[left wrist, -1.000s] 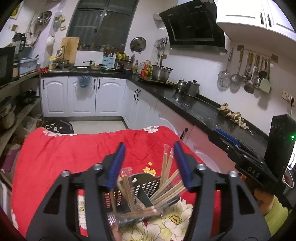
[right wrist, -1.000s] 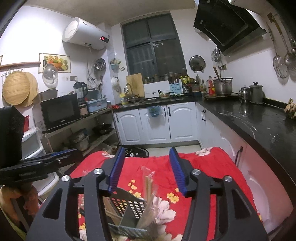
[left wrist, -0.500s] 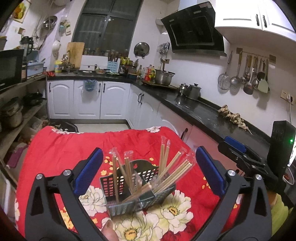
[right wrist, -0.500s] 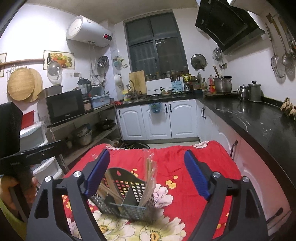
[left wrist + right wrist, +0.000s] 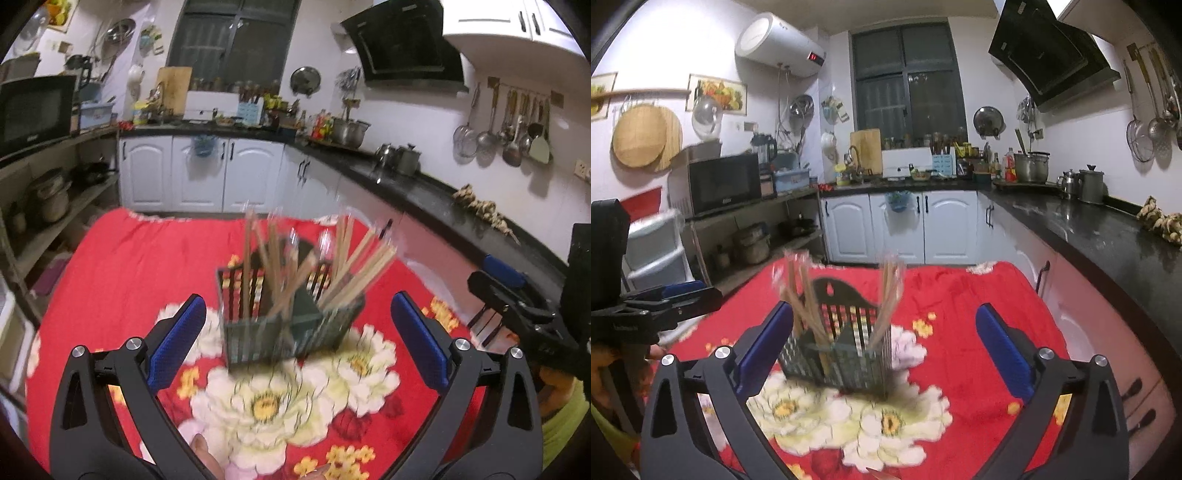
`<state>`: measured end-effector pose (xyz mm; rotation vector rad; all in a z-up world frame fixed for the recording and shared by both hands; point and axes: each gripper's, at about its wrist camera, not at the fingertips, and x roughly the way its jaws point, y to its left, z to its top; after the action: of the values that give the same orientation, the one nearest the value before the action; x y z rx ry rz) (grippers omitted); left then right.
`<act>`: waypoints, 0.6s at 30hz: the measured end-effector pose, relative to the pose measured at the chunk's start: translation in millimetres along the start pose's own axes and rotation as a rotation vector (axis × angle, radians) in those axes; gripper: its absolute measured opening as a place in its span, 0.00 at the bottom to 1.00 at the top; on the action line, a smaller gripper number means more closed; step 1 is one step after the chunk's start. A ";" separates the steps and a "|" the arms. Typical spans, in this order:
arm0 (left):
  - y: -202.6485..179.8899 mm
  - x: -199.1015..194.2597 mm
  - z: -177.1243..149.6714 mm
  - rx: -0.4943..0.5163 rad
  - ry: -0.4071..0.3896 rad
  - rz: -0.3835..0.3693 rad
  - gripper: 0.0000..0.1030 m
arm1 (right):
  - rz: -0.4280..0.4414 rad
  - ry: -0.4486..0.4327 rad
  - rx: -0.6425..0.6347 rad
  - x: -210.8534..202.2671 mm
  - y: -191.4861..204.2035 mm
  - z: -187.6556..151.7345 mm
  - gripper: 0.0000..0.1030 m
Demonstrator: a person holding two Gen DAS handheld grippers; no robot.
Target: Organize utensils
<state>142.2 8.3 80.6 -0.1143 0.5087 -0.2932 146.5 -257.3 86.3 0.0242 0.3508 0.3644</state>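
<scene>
With nothing between them, the left gripper (image 5: 295,332) stood wide open and the right gripper (image 5: 882,343) was opening, while the utensil basket (image 5: 288,325) with chopsticks (image 5: 354,273) stood at twelve o'clock on the red cloth (image 5: 140,258), so sorting seemed finished and withdrawal next.

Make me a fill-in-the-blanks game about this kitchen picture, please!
1. The chopsticks stand in a dark ____.
2. The holder sits on a flowery cloth that is mostly ____.
3. The left claw holds ____.
4. The window over the sink looks ____ outside.

Missing words: holder; red; nothing; dark
</scene>
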 end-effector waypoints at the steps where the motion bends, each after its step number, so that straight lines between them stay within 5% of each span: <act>1: 0.2 0.8 -8.3 -0.002 0.007 0.011 0.90 | -0.005 0.007 0.000 -0.5 0.7 -5.0 0.94; 10: 5.6 7.1 -67.0 -0.030 0.040 0.095 0.90 | -0.015 0.047 0.016 -4.0 10.5 -65.4 0.94; 18: -6.8 2.1 -105.1 -0.009 -0.079 0.164 0.90 | -0.066 -0.111 0.005 -23.4 19.6 -95.0 0.94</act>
<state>90.2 -2.5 -10.3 -0.0920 0.4384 -0.1254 86.9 -251.0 6.5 0.0372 0.2422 0.2953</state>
